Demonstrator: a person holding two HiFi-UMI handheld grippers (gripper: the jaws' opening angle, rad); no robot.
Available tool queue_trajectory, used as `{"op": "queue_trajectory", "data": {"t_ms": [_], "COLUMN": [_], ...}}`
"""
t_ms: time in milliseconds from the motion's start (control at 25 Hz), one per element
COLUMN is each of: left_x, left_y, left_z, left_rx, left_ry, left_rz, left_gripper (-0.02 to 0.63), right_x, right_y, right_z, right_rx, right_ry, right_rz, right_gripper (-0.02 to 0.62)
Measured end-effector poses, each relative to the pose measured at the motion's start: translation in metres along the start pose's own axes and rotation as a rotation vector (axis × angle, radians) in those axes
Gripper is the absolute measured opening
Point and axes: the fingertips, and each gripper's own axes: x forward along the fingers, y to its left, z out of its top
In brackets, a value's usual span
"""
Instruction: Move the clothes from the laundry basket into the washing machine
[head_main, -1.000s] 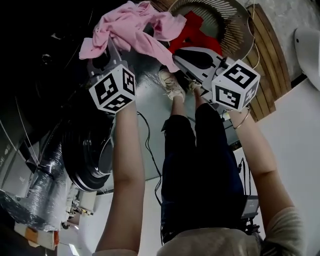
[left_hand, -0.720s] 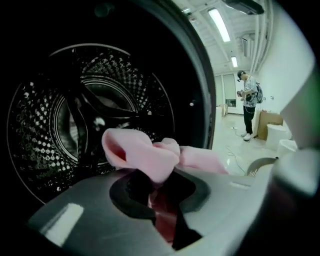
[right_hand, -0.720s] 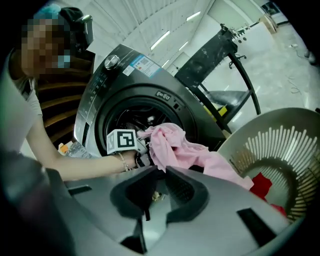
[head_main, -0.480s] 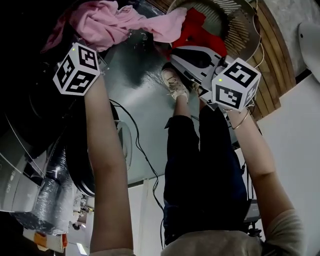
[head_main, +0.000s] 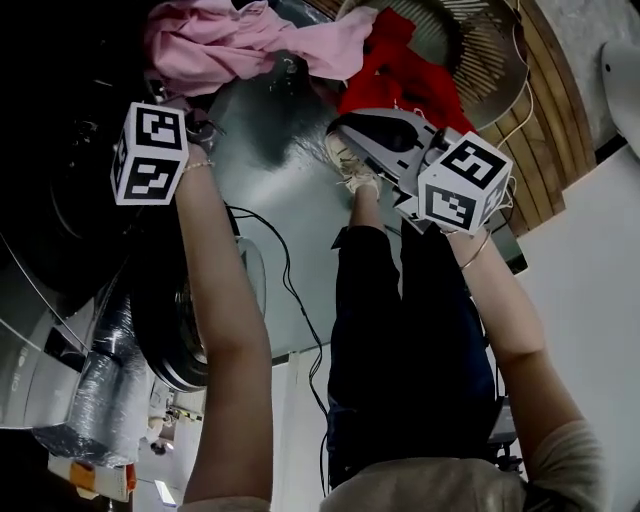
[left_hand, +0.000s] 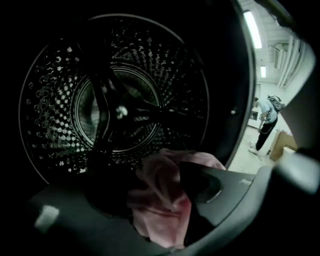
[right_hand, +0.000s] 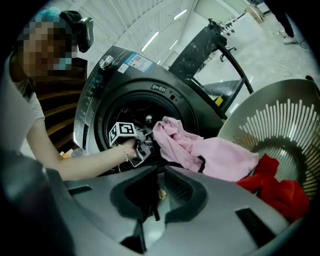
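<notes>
Left gripper (left_hand: 155, 190) is at the mouth of the one dark-grey front-loading washing machine (right_hand: 115, 65). Its jaws have just been opening and stand apart, with one pink cloth garment (head_main: 250, 45) loose between them, its far end trailing towards the one pale slotted plastic laundry basket (head_main: 480, 50). One red cloth garment (head_main: 400, 75) lies in the basket; right gripper (right_hand: 156, 172) is closed on nothing, near it.

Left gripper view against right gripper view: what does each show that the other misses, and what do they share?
Only the left gripper view: the drum's perforated wall and back, seen from inside. Only the right gripper view: the laundry basket, the red garment in it, the control panel on the washer, and the person's forearm reaching to its mouth. Both: the pink garment lying at that mouth.
</notes>
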Motion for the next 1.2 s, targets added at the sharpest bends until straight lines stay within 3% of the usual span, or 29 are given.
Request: {"op": "queue_trajectory", "data": {"t_ms": [240, 440, 520, 640, 720, 800, 880, 1200], "left_x": [-0.054, -0.05, -0.036, -0.013, -0.004, -0.001, -0.001, 0.016], "left_y": [-0.066, -0.137, -0.155, -0.162, -0.164, -0.161, -0.145, -0.055], "left_z": [-0.089, -0.15, -0.163, -0.177, -0.178, -0.168, -0.145, -0.041], "left_rx": [-0.02, -0.197, -0.213, -0.2, -0.109, 0.023, 0.092, 0.117], "left_ry": [0.214, 0.387, 0.427, 0.453, 0.436, 0.379, 0.298, 0.059], "left_rz": [-0.192, -0.398, -0.425, -0.403, -0.412, -0.393, -0.339, -0.151], "left_gripper": [0.29, 0.307, 0.322, 0.321, 0.264, 0.057, 0.041, 0.038], "right_x": [-0.001, -0.007, -0.011, -0.015, -0.017, -0.019, -0.019, -0.007], "right_y": [0.0, -0.011, -0.016, -0.021, -0.022, -0.026, -0.029, -0.017], "right_z": [-0.004, 0.007, 0.012, 0.012, 0.013, 0.014, 0.016, 0.019], "right_rx": [0.006, 0.007, 0.008, 0.002, -0.002, -0.003, 0.003, -0.005], "right_ry": [-0.007, -0.048, -0.067, -0.063, -0.063, -0.067, -0.074, -0.054], "right_rz": [-0.021, -0.016, -0.015, -0.021, -0.012, -0.014, -0.02, 0.005], "right_gripper": [0.014, 0.014, 0.014, 0.014, 0.014, 0.014, 0.014, 0.014]}}
